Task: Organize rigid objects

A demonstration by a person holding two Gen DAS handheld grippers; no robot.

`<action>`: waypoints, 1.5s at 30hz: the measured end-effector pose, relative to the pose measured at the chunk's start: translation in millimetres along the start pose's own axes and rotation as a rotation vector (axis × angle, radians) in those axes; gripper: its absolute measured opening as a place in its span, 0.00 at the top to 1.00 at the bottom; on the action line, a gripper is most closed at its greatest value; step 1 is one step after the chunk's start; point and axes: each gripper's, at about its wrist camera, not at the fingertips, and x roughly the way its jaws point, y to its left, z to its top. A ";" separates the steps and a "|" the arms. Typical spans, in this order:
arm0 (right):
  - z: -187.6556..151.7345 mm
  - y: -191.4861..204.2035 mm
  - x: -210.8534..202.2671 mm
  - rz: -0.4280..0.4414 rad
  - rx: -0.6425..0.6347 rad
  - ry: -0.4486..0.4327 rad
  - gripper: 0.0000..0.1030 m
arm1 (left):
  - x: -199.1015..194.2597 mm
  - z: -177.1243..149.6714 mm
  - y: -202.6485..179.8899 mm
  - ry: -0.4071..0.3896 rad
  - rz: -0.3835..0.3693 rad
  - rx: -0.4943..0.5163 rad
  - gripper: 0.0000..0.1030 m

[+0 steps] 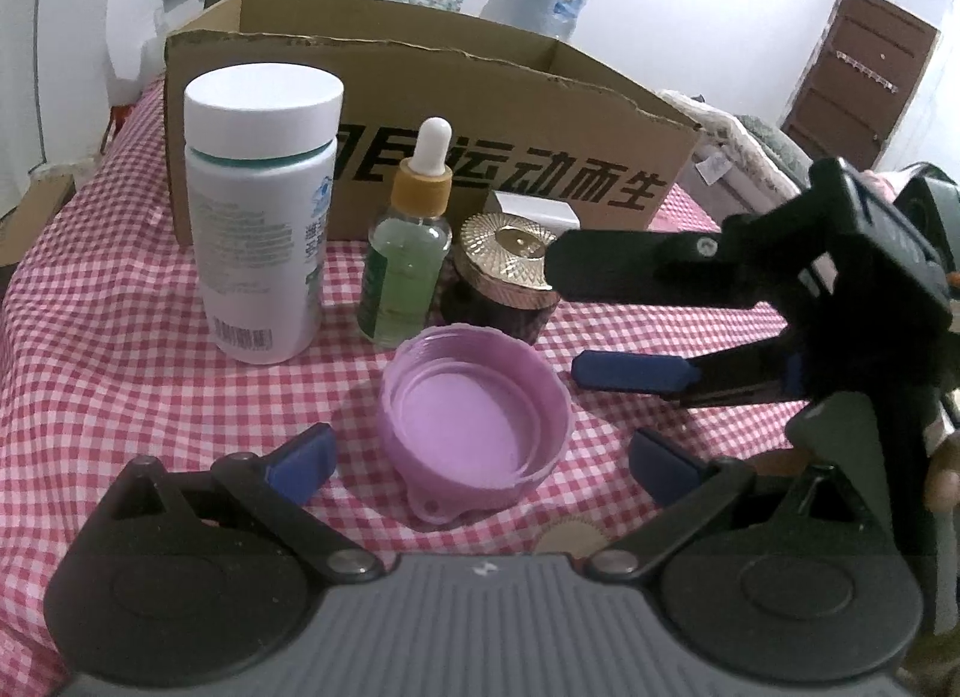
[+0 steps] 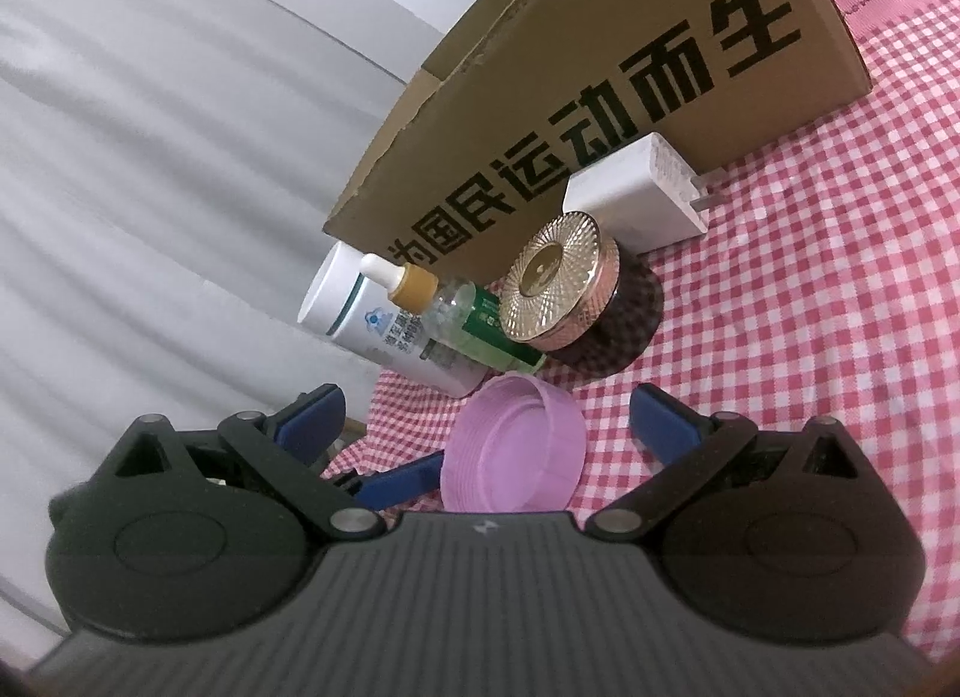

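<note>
A pink plastic lid point(image 1: 474, 415) lies open side up on the checked cloth, between the open fingers of my left gripper point(image 1: 480, 457). Behind it stand a white bottle point(image 1: 261, 217), a green dropper bottle point(image 1: 408, 253) and a dark jar with a gold lid point(image 1: 504, 277). My right gripper point(image 1: 570, 313) comes in from the right, open, its tips beside the jar. In the right wrist view the right gripper point(image 2: 486, 421) is open and tilted, with the pink lid point(image 2: 516, 445) between its fingers, and the jar point(image 2: 564, 283), dropper bottle point(image 2: 474, 325) and white bottle point(image 2: 372, 325) beyond.
An open cardboard box point(image 1: 420, 115) with black printing stands behind the objects; it also shows in the right wrist view point(image 2: 600, 97). A white charger plug point(image 2: 642, 193) lies against the box. A red-and-white checked cloth point(image 1: 120, 373) covers the table. A brown door point(image 1: 858, 79) is at the far right.
</note>
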 end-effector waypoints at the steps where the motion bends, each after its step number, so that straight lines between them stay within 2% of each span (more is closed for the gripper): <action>1: -0.1 0.3 0.6 -0.004 -0.001 -0.001 0.01 | -0.3 -0.1 0.0 -0.001 0.000 -0.001 0.00; 19: 1.5 -4.3 -0.2 0.004 0.011 0.006 0.01 | -1.1 -1.2 -0.2 -0.007 -0.005 -0.012 0.00; 32: 0.2 1.4 4.2 -0.020 -0.049 0.051 0.01 | 2.0 11.4 -3.7 0.063 -0.002 0.051 0.00; 34: 2.3 5.0 3.1 -0.061 -0.072 0.054 0.01 | 2.5 12.3 -7.0 0.071 0.014 0.071 0.00; 36: 2.8 12.3 0.6 -0.143 -0.133 0.041 0.01 | 3.4 12.0 -12.9 0.063 0.027 0.098 0.00; 41: -3.8 29.4 -3.9 -0.285 -0.283 0.028 0.02 | 0.7 9.9 -22.3 0.008 0.066 0.171 0.01; 45: -8.9 43.5 -0.8 -0.352 -0.384 0.029 0.05 | 2.8 9.8 -27.0 0.001 0.101 0.203 0.09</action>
